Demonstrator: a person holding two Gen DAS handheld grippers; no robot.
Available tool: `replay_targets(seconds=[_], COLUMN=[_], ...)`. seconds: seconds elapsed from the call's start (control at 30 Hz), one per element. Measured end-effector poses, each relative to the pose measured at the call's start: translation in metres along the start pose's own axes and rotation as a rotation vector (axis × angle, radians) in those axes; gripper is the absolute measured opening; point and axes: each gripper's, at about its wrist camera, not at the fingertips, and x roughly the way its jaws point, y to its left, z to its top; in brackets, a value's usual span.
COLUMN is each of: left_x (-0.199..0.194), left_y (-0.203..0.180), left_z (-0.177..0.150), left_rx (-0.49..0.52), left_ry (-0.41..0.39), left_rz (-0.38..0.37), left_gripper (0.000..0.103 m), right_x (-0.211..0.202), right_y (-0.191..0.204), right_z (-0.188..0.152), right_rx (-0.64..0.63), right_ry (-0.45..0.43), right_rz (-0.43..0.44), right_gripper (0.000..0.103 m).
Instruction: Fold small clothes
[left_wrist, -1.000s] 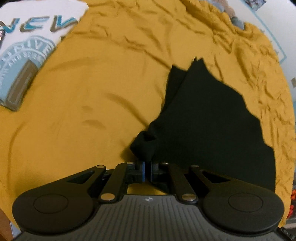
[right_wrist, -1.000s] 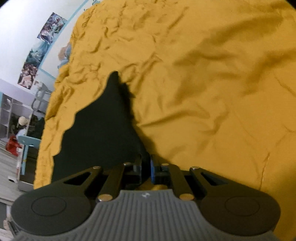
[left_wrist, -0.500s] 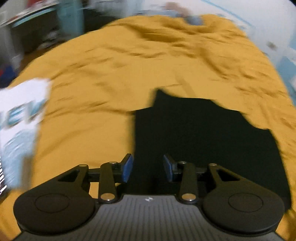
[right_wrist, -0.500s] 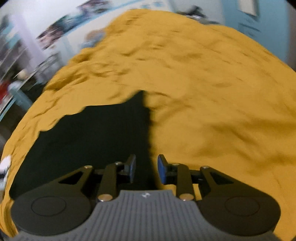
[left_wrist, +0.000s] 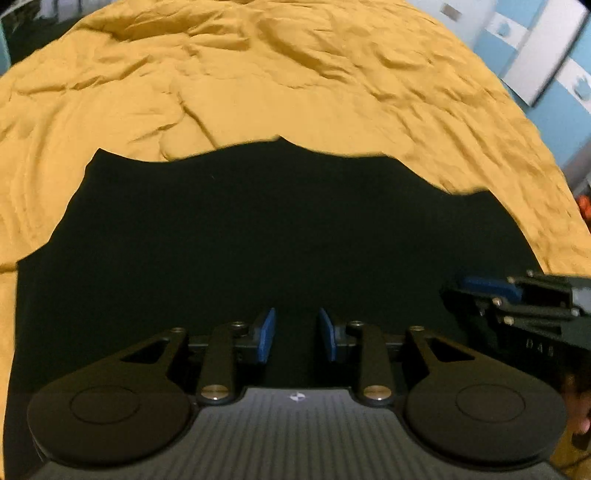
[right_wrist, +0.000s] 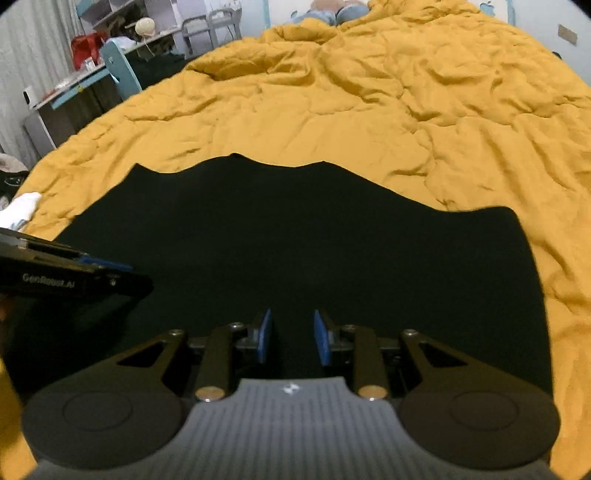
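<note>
A black garment (left_wrist: 280, 236) lies spread flat on a mustard-yellow bedspread (left_wrist: 258, 85); it also fills the lower middle of the right wrist view (right_wrist: 303, 240). My left gripper (left_wrist: 296, 335) is open and empty, low over the garment's near part. My right gripper (right_wrist: 291, 336) is open and empty, also over the near part. The right gripper shows at the right edge of the left wrist view (left_wrist: 517, 306), and the left gripper at the left edge of the right wrist view (right_wrist: 74, 277). They sit side by side.
The bedspread (right_wrist: 406, 103) is wrinkled all around the garment. A white piece of cloth (right_wrist: 18, 210) lies at the bed's left edge. A desk with clutter and a teal chair (right_wrist: 118, 62) stand beyond the bed on the left. A blue-and-white wall (left_wrist: 546, 70) is on the right.
Both grippers let go of the black garment and opened. They swung round to face it from the near side, and it now lies spread flat.
</note>
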Motion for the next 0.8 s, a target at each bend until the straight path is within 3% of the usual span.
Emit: replay_targets(seconds=[0.23, 0.43, 0.5, 0.57, 0.67, 0.8], left_x=[0.035, 0.041, 0.037, 0.03, 0.024, 0.039], left_y=[0.023, 0.037, 0.042, 0.045, 0.04, 0.026], left_z=[0.039, 0.062, 0.068, 0.071, 0.073, 0.075], left_rx=[-0.071, -0.15, -0.177, -0.185, -0.12, -0.064], left_ry=[-0.011, -0.126, -0.153, -0.177, -0.194, -0.113], left_rz=[0.01, 0.027, 0.035, 0.017, 0.013, 0.032], left_gripper=[0.034, 0.034, 0.034, 0.034, 0.034, 0.059], right_x=[0.06, 0.07, 0.064, 0.055, 0.045, 0.065], right_y=[-0.027, -0.042, -0.048, -0.052, -0.042, -0.028], right_z=[0.039, 0.064, 0.07, 0.073, 0.076, 0.078], right_rx=[0.061, 0.119, 0.146, 0.154, 0.067, 0.003], right_ry=[0.004, -0.104, -0.126, -0.144, -0.157, -0.097], right_rz=[-0.018, -0.03, -0.048, -0.005, 0.011, -0.013], right_gripper=[0.022, 0.026, 0.032, 0.034, 0.051, 0.048])
